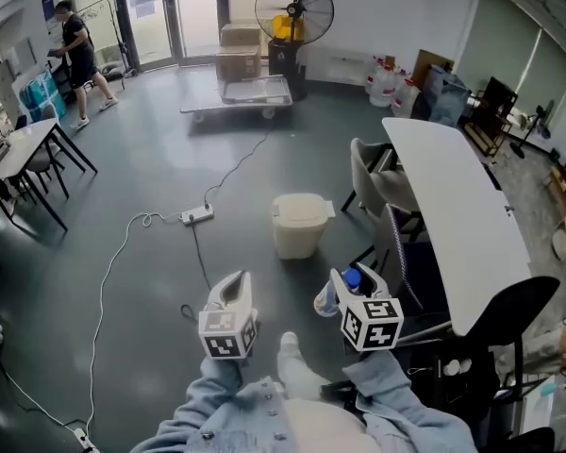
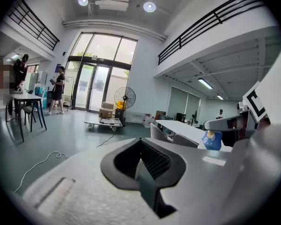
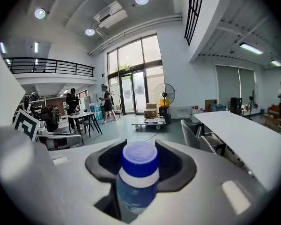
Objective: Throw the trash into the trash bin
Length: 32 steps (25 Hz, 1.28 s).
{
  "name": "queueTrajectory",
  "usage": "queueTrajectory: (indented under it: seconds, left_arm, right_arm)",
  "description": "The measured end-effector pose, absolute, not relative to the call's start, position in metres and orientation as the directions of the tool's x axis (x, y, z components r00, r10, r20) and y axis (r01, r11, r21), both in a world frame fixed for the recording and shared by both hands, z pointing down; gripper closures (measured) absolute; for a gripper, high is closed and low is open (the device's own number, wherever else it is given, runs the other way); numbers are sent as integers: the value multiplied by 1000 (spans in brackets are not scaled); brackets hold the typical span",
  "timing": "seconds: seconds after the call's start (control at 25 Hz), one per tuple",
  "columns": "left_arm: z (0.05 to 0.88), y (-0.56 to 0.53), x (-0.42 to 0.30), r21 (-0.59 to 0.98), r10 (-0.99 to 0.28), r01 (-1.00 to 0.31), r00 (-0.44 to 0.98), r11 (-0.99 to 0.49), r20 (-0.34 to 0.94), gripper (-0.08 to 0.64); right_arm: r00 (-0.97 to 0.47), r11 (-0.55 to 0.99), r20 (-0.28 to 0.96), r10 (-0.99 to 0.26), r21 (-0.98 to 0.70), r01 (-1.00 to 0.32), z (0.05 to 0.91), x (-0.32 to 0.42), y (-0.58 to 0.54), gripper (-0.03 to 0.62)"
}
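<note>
Your right gripper: jaws clamped on the bottle, with its blue cap standing up between the pads. Your left gripper: jaws pressed together, nothing in them. The trash bin sits on the floor ahead of both grippers, well apart from the bottle. The jaws hide the bottle's lower body. There is a white band under the cap, with no print legible.

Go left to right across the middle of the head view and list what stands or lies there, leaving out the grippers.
small white table → power strip → trash bin → grey chair → long white table
</note>
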<state>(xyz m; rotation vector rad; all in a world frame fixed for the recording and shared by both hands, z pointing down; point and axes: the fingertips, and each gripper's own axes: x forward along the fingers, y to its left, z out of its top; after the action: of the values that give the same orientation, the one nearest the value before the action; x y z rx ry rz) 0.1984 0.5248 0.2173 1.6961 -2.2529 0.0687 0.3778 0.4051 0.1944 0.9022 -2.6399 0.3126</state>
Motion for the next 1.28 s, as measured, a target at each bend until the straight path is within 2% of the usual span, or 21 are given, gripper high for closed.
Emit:
queueTrajectory:
  seconds: [0.88, 1.28]
  left_arm:
    - [224, 368, 61, 122, -900, -931, -289, 343, 325, 551]
    - [218, 294, 24, 103, -905, -938, -285, 331, 316, 551]
  right_arm:
    - [-742, 770, 423, -520, -143, -621, 203, 241, 218, 400]
    - [-753, 768, 401, -521, -166, -619, 203, 200, 148, 400]
